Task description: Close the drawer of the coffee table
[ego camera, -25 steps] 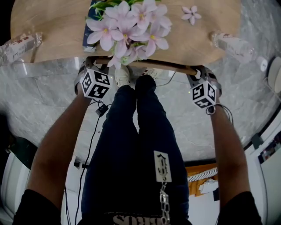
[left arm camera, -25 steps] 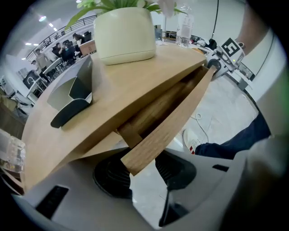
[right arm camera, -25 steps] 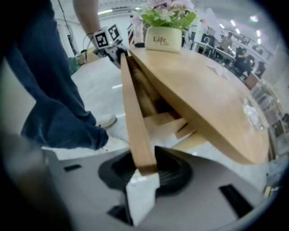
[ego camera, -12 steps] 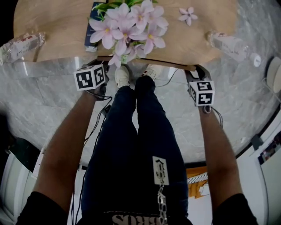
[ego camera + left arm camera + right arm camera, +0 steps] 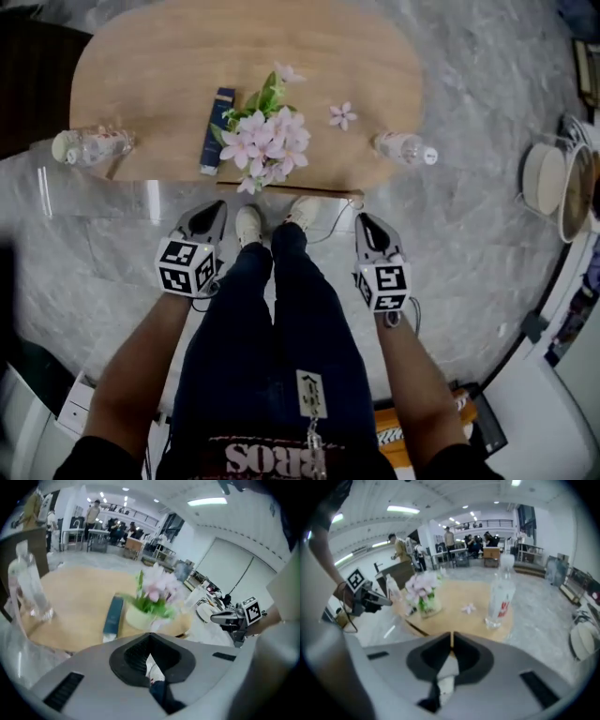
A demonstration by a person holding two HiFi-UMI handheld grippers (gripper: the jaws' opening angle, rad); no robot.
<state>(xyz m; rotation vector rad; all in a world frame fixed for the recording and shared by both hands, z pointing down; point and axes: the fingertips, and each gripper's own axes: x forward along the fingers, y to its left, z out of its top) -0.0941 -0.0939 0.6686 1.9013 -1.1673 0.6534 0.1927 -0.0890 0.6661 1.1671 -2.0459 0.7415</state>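
The oval wooden coffee table [image 5: 169,75] fills the top of the head view. A dark strip of drawer front [image 5: 291,193] lies flush under its near edge. My left gripper [image 5: 212,210] hangs above the marble floor just short of that edge, its jaws closing tip to tip with nothing between them. My right gripper [image 5: 362,222] hangs level with it on the other side, jaws likewise closing together and empty. In the left gripper view the left gripper [image 5: 150,638] points over the table; in the right gripper view the right gripper [image 5: 451,638] does too.
On the table stand a vase of pink flowers [image 5: 265,139], a blue box [image 5: 215,129], a loose blossom [image 5: 342,115] and two water bottles [image 5: 92,145] [image 5: 403,148]. The person's legs [image 5: 281,291] stand between the grippers. Round stools [image 5: 553,183] sit at the right.
Both grippers have lifted up and back from the table's near edge, where they were at the drawer front. The head view now takes in the whole table from higher up.
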